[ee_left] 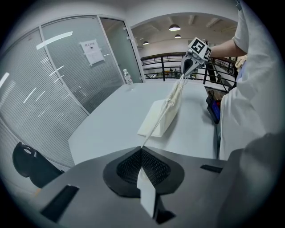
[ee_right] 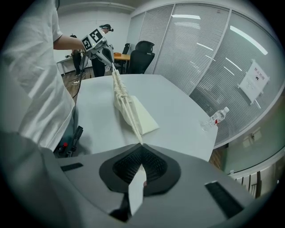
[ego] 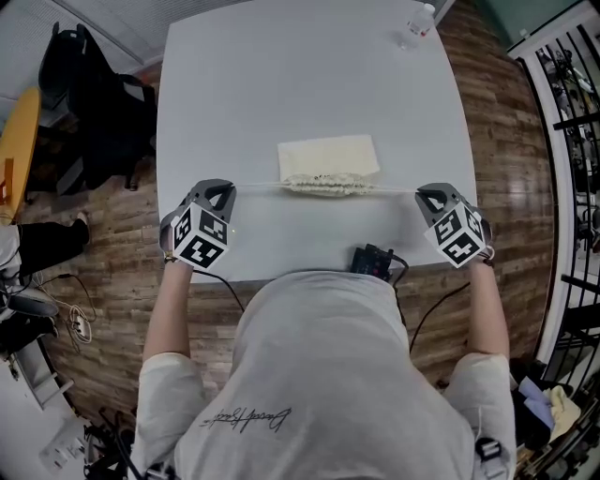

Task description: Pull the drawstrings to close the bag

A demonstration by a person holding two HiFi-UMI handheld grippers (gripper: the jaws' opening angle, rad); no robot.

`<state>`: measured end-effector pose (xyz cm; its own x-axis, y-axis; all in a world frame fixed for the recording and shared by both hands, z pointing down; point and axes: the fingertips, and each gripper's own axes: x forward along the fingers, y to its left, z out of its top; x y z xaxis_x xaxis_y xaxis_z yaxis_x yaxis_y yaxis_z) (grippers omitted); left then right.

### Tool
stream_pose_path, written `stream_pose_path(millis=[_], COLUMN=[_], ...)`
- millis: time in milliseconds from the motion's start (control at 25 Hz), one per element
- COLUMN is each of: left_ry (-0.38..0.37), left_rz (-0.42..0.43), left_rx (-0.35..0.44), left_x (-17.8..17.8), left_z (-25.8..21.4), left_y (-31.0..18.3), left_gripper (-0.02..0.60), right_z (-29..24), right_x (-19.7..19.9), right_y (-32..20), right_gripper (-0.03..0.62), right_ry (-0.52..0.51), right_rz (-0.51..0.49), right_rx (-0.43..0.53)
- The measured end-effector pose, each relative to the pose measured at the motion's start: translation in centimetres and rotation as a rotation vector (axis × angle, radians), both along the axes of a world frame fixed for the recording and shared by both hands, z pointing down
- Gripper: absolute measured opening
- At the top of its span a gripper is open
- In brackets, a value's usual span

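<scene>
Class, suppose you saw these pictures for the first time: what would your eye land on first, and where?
A cream bag lies in the middle of the white table, mouth gathered, its drawstring stretched taut to both sides. The left tongs and right tongs, each shut on a string end, hold it near the table's front edge. A water bottle stands at the far corner.

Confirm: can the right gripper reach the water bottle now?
Probably not yet: the right gripper is shut on the taut drawstring running to the bag, and the bottle stands at the far corner. Only bare table lies between, so releasing should free it.
</scene>
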<state>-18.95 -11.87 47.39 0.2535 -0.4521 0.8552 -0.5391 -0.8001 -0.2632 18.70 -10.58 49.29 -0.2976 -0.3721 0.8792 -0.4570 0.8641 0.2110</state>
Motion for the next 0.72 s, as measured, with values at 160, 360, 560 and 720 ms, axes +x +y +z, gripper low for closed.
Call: stream_pose_path(millis=[160, 360, 560, 720], left_ry=[0.005, 0.001, -0.012, -0.018], left_rz=[-0.011, -0.022, -0.018, -0.018], left_rx=[0.005, 0.017, 0.027, 0.031], left_x=[-0.8, -1.5, -2.0, -2.4], left_z=[-0.4, -0.7, -1.1, -1.4], left_y=[-0.2, -0.1, 0.0, 0.2], left_gripper=[0.009, 0.009, 0.009, 0.009], right_z=[-0.8, -1.4, -1.3, -1.7], right_x=[0.8, 1.9, 3.8, 4.5], right_y=[-0.1, 0.0, 0.5, 0.7], right_gripper=[0.021, 0.021, 0.021, 0.021], right_ry=[0.005, 0.005, 0.037, 0.036], right_rz=[0.009, 0.022, 0.036, 0.039], right_rx=[0.011, 0.004, 0.011, 0.009])
